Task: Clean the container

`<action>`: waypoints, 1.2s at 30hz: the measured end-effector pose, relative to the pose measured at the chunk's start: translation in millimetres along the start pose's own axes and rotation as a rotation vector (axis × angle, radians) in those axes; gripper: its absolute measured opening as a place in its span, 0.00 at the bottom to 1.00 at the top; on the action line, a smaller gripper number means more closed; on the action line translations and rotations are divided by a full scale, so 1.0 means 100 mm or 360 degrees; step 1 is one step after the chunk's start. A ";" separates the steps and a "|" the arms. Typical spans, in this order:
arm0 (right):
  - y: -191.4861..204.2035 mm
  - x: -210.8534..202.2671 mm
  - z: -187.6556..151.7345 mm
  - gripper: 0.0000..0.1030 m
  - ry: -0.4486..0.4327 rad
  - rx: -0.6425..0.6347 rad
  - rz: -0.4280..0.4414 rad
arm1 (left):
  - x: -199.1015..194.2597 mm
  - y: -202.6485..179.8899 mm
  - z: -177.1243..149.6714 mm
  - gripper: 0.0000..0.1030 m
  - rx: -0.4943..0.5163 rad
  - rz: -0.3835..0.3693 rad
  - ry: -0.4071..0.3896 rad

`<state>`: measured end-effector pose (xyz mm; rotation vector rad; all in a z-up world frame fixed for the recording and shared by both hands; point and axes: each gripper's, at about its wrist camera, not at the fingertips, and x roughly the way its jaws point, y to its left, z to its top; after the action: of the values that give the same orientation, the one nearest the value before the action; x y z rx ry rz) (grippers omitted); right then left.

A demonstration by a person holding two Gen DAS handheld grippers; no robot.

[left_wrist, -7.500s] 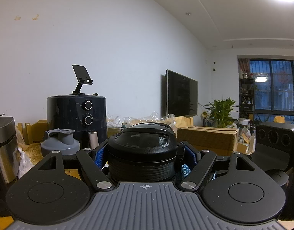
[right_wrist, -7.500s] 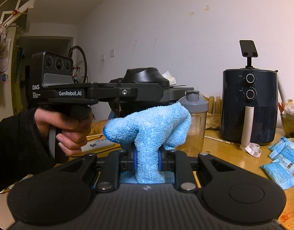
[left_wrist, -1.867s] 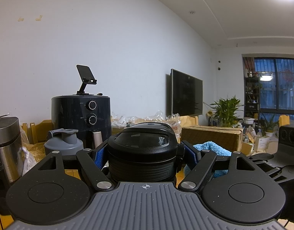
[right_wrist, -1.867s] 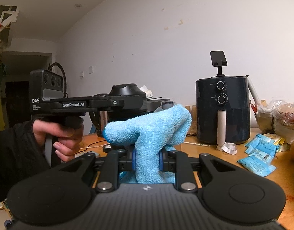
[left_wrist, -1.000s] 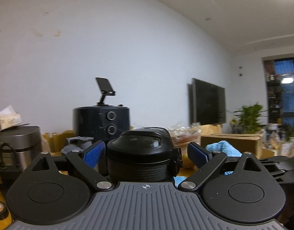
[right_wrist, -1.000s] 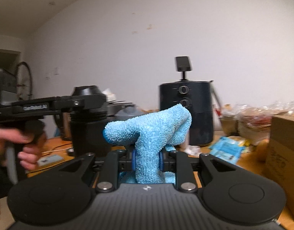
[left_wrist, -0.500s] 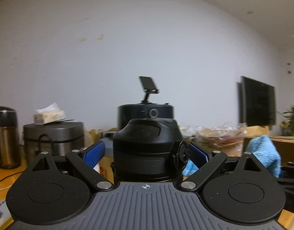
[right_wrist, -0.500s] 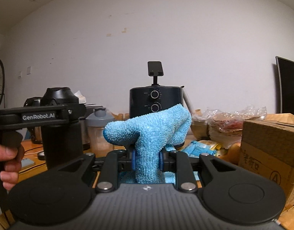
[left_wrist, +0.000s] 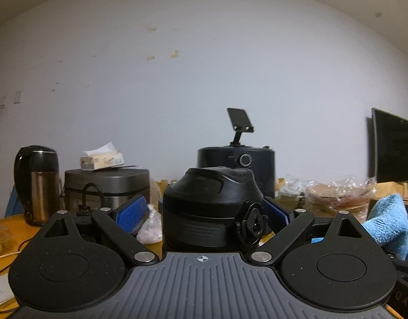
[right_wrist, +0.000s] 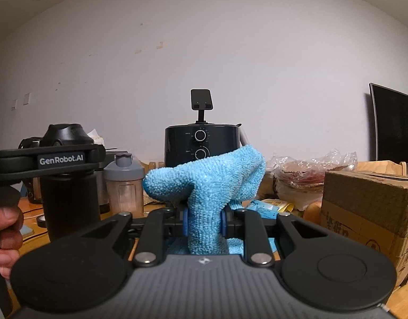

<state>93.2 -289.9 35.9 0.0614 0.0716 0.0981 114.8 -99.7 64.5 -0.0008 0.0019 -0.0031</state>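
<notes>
Left gripper (left_wrist: 204,210) clamps the black container (left_wrist: 209,204) wide across its lid, upright, held above the wooden table (right_wrist: 400,300). Right gripper (right_wrist: 204,222) is pinched tight on the blue cloth (right_wrist: 206,186), just beside the container on its right, not touching yet.

Risks: the container's smooth rounded lid could twist or slip in the pads once wiping pressure pushes sideways (grip sits high); the cloth's floppy end could fold away.

Room: cardboard box (right_wrist: 368,204) crowds the right; shaker bottle (right_wrist: 124,183) and air fryer (right_wrist: 201,146) stand behind. Open space is mostly upward.
</notes>
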 end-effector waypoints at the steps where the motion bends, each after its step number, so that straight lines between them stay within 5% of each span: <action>1: 0.00 0.00 0.00 0.19 0.0001 0.0002 0.0003 | 0.01 0.00 0.01 0.92 -0.0006 0.0020 0.0009; 8: 0.00 0.01 -0.01 0.19 0.0006 0.0003 0.0004 | 0.00 -0.05 0.01 0.90 -0.0009 0.0061 0.0030; 15: 0.01 0.01 -0.01 0.19 0.0006 0.0003 0.0006 | -0.01 -0.11 0.00 0.67 -0.0004 0.0065 0.0039; 36: -0.01 -0.02 -0.01 0.19 0.0020 0.0021 0.0086 | -0.01 -0.01 0.01 0.66 0.0014 -0.0107 0.0068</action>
<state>91.7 -291.2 34.9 0.0759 0.0830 0.1519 114.3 -100.7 65.9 0.0080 0.0446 -0.0702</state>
